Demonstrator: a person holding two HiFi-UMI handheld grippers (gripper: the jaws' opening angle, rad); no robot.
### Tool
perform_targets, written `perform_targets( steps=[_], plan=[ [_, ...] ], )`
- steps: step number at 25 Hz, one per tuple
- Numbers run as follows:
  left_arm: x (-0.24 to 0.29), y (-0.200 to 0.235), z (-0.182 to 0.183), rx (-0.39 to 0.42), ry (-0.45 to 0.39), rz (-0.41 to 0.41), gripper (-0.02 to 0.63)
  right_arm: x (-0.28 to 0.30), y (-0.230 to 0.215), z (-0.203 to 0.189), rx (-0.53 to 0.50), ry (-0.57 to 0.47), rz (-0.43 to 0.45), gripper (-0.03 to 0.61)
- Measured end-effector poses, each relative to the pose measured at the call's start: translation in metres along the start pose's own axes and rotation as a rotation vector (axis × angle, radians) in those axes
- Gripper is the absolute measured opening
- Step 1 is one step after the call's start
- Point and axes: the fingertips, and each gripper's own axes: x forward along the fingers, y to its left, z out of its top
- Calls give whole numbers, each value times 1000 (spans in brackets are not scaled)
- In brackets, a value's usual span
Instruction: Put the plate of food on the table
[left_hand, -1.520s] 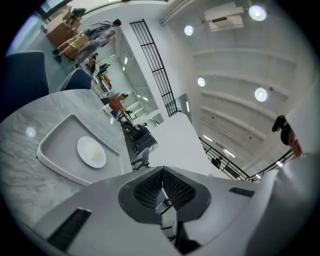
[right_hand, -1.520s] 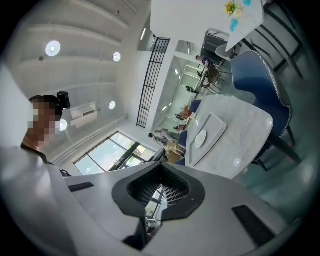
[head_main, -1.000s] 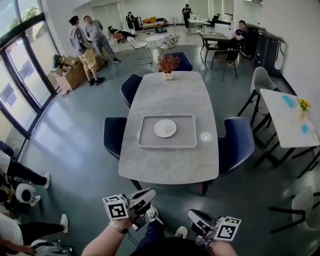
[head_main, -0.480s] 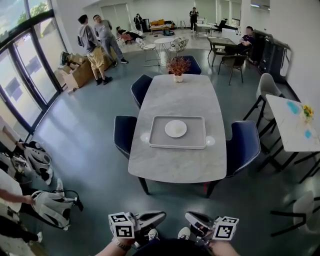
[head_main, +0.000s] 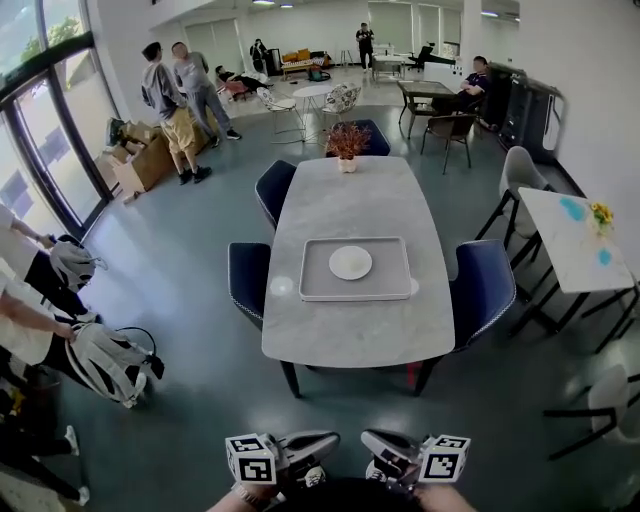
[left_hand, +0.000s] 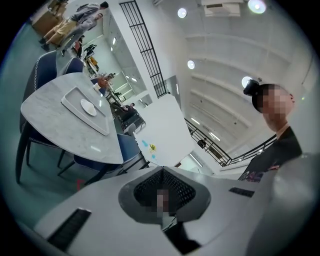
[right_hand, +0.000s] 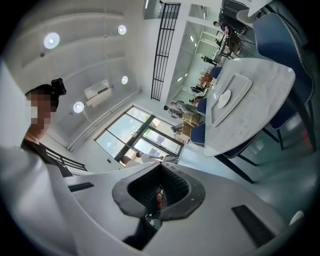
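Wide hall with a glossy blue-grey floor (head_main: 180, 300), white walls and tall dark-framed windows (head_main: 40, 130) along the left. At the centre, a long desk (head_main: 360, 335) running from near to far, with a pale grey marbled top, rounded corners and dark legs. Navy upholstered chairs (head_main: 248, 280) tucked in on its left and right sides and at the far end. To the right, a smaller white desk (head_main: 575, 250), smooth and matte. Far left, people (head_main: 160, 90) standing beside cardboard boxes (head_main: 140, 160).

On the middle of the marbled desk, a shallow grey rectangular tray (head_main: 318, 288) with a raised rim and rounded corners. About centred inside the tray, the round white plate (head_main: 350, 263), lying flat. At the desk's far end, a small potted plant (head_main: 347, 140) with reddish-brown foliage in a pale pot.

At the near edge, well apart from the desk, left tool (head_main: 325, 440) and right tool (head_main: 375, 442), smooth grey shells held level. Both clenched, jaws pressed together with nothing between them. On each, a white cube (head_main: 250, 458) with black square markers.
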Motion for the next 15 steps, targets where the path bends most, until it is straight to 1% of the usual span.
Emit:
perform_targets(
  steps=[3, 5, 7, 10, 12, 13, 15],
  plan=[
    [-6, 2, 0, -19, -6, 8, 8, 4, 4, -7, 20, -8, 5, 11],
    [-14, 6, 1, -38, -21, 11, 8, 6, 3, -10, 14, -6, 0, 11],
    [-20, 8, 2, -35, -20, 10, 8, 7, 3, -13, -8, 4, -15, 11],
    [-23, 3, -1, -25, -8, 0, 8, 13, 9, -19, 7, 13, -9, 11],
    [-27, 2, -2, -21, -8, -7, 8, 17, 12, -19, -35, 35, -22, 11],
    [-29, 2, -2, -20, -10, -9, 8, 19, 14, -20, -38, 40, -20, 11],
    [-33, 1, 0, -25, -13, -7, 8, 22, 17, -26, -1, 35, 2, 11]
  ],
)
